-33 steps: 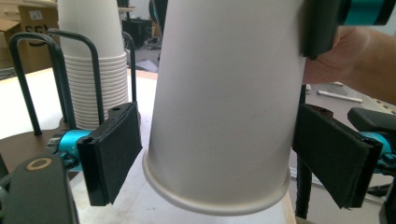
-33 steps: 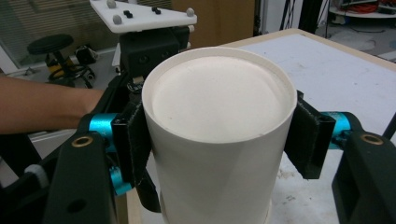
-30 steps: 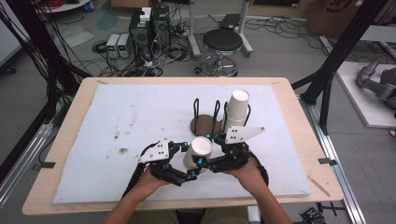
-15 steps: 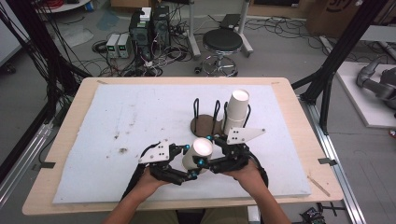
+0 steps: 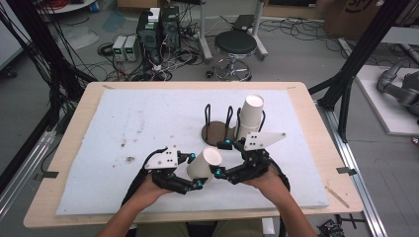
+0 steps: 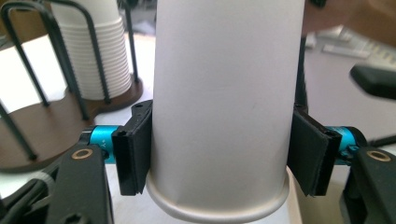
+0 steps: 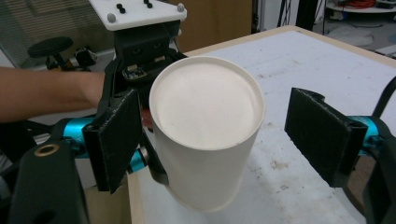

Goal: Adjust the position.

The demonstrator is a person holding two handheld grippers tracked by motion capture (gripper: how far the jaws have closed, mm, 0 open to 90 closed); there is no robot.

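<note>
Left gripper (image 5: 197, 183): jaws clamped on the paper cup (image 5: 204, 165), one pad on each side of the wall just above the rolled rim, as the left gripper view shows. They have just been closing, and the cup sits between them. The cup is inverted and tilted, its closed bottom facing up and away, held above the white mat (image 5: 123, 133) near the table's front edge.

Right gripper (image 5: 221, 159): jaws spread wide with the cup between them. In the right gripper view the far pad stands clear of the wall; the near pad is just beside it, contact uncertain. These jaws have just been opening, so we read this as a hand-over to the left.

Risks as we judge them:
- Thin paper wall; a hard squeeze from the left pads could dent or oval the cup.
- The grip sits low near the rim, with most of the cup cantilevered; a quick swing could let it pivot or slip.
- Right jaws withdrawing could snag the cup and twist it in the left grip.

Beyond: the wire cup holder (image 5: 222, 121) on its brown base, with a cup stack (image 5: 249, 116) in it, well apart from the grippers.

Against the frame a second ago: the right gripper was closed on the cup and the left stood open; the roles have swapped. Hands and cup barely shifted.
</note>
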